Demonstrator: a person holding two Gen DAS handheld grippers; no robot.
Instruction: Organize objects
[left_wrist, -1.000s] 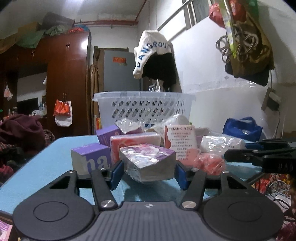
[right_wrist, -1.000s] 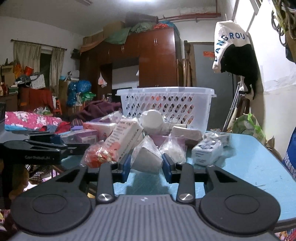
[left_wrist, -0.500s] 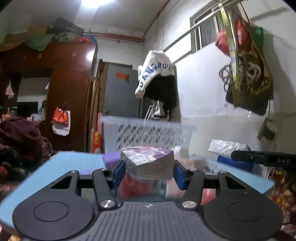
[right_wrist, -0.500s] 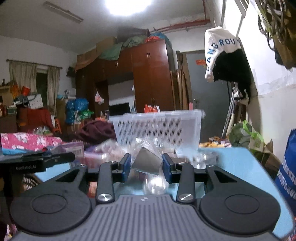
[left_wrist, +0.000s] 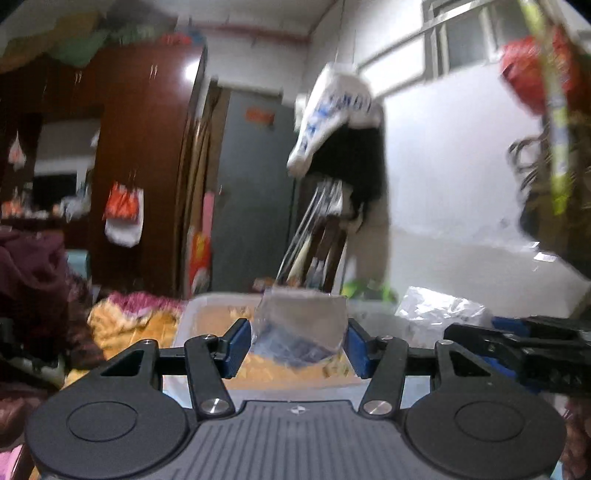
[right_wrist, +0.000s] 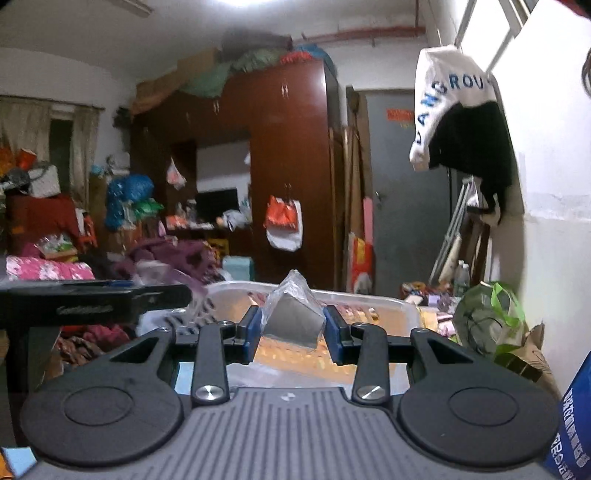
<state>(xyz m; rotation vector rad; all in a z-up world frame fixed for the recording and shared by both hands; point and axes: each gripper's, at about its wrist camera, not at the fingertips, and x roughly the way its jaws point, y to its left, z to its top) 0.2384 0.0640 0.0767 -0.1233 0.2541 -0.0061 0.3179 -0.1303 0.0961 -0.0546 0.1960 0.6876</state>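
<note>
Left wrist view first: we see our left tool (left_wrist: 298, 341) pinching a plastic-wrapped box (left_wrist: 301, 328), its blue pads pressed against both sides, and the box hangs over the open mouth of the white laundry basket (left_wrist: 192, 314). Through the basket's interior we make out only a yellowish blur, so we cannot tell what already lies inside. To the right in that view, our right tool (left_wrist: 517, 339) shows as a dark bar level with ours, a crinkled plastic wrap just above it. Right wrist view next: at the left edge the left tool appears as a black bar, then in the middle our right tool (right_wrist: 291, 328) has a smaller plastic-wrapped packet (right_wrist: 293, 319) between its blue pads, tilted on a corner; the jaws are opening, though the pads still touch the packet. It too sits above the basket's rim (right_wrist: 369, 299). We judge both items have reached the drop point and only the release remains for this pair. No worktop shows clearly in either view, so how many things remain to be sorted we cannot say.
</note>
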